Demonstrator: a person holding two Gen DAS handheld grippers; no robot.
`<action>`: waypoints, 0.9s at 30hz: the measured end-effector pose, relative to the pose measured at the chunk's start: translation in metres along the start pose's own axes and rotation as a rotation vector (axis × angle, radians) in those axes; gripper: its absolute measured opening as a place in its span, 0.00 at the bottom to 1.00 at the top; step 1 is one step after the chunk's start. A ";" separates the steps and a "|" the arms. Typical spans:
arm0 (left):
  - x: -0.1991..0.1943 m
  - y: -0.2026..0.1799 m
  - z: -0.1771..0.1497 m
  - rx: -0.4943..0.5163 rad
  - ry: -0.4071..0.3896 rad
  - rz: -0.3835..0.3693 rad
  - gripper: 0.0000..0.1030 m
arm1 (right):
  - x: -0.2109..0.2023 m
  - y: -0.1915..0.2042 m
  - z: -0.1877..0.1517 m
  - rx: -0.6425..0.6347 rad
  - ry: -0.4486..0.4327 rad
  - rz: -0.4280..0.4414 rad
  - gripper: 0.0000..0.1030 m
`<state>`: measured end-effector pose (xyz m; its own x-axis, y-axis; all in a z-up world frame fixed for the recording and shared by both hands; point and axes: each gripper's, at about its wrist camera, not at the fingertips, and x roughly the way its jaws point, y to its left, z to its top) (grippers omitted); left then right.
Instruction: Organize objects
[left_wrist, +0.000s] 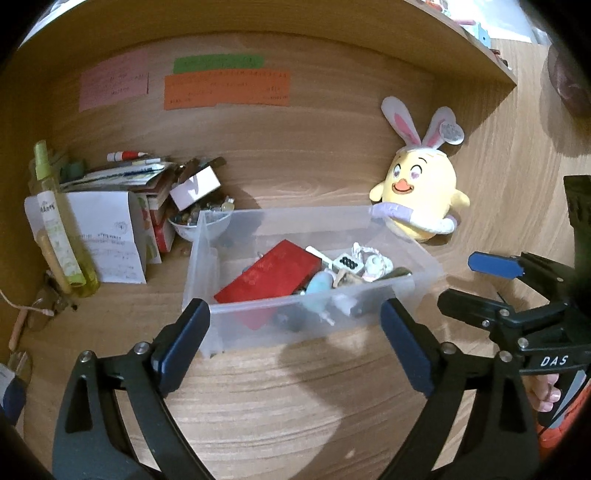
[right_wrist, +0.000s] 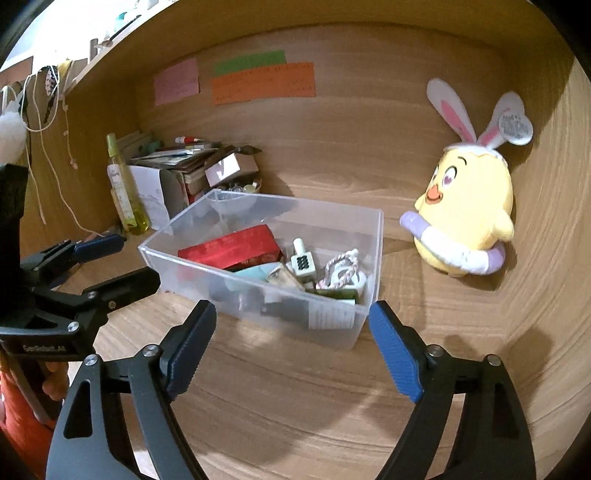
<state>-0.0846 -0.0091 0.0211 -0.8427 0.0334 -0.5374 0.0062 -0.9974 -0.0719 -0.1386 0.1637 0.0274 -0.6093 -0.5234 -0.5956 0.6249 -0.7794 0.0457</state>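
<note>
Clear plastic bin (left_wrist: 399, 236) sits mid-way on the wooden surface (left_wrist: 280, 384), holding a red box (left_wrist: 273, 273), a white tile with dark dots (right_wrist: 303, 263) and small oddments — too jumbled to name. Left tongs (left_wrist: 295, 332) spread wide, empty, just short of the bin's near wall. Right tongs (right_wrist: 291, 332) likewise wide and empty, near the bin's near corner. Yellow chick plush (right_wrist: 469, 218) with rabbit ears stands right of the bin, apart from it. Behind left: a yellow-green spray bottle (left_wrist: 55, 221), stacked papers and boxes (left_wrist: 122, 206). Coloured notes (right_wrist: 262, 81) on the back panel.
</note>
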 end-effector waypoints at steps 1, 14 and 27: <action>0.000 -0.001 -0.002 0.001 0.002 0.001 0.92 | 0.000 -0.001 -0.002 0.007 0.002 0.005 0.80; 0.002 -0.004 -0.009 0.001 0.016 -0.007 0.93 | 0.003 -0.003 -0.008 0.021 0.021 0.022 0.80; 0.002 -0.003 -0.008 -0.005 0.015 -0.015 0.93 | 0.001 0.001 -0.007 0.017 0.021 0.030 0.80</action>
<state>-0.0820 -0.0054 0.0131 -0.8346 0.0494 -0.5486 -0.0034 -0.9964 -0.0845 -0.1355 0.1649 0.0209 -0.5795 -0.5395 -0.6108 0.6345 -0.7691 0.0773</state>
